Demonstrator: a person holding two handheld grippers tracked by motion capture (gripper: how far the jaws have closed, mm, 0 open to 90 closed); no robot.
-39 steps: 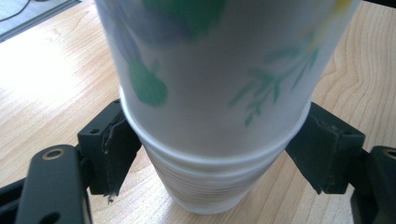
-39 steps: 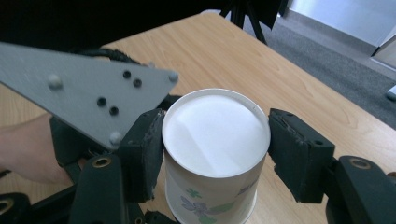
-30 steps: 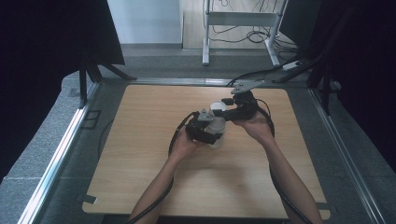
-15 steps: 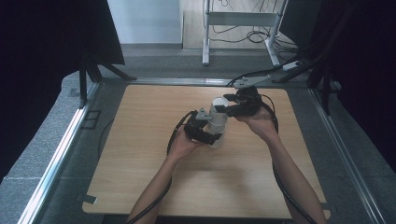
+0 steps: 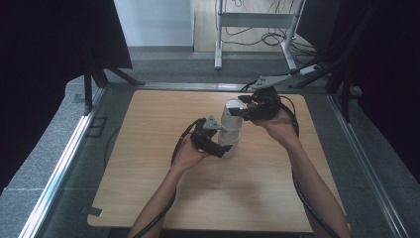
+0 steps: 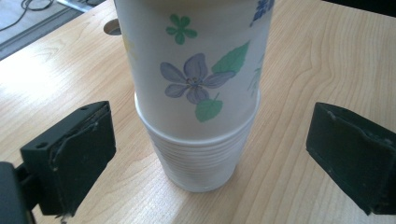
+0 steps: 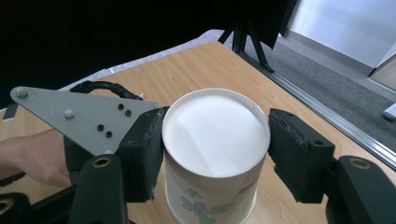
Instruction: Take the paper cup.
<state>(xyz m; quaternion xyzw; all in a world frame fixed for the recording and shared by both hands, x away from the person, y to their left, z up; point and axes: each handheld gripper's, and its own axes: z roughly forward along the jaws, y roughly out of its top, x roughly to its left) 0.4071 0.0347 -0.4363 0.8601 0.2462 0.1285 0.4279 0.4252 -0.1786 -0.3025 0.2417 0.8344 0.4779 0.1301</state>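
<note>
A stack of upside-down paper cups (image 5: 229, 145) stands on the wooden table (image 5: 148, 173). The top one, a white cup with flowers and leaves (image 6: 196, 60) (image 7: 215, 130), sits partly drawn up off the ribbed cup beneath it (image 6: 201, 158). My right gripper (image 5: 241, 111) (image 7: 215, 144) is shut on the flowered cup near its upturned base. My left gripper (image 5: 224, 148) (image 6: 210, 154) has just been opening its jaws. They now stand wide on either side of the lower cup, and the pads (image 6: 70, 149) do not touch it.
The left gripper's grey three-cornered plate (image 7: 79, 119) shows just behind the cup. A metal rail (image 5: 64, 163) runs along the table's left side. Black curtains and a metal stand (image 5: 257, 20) are beyond the far edge. A cable hole (image 6: 112, 28) lies in the tabletop.
The left gripper's jaws have opened away from the lower cup. The right gripper has risen a little with the flowered cup in it.
</note>
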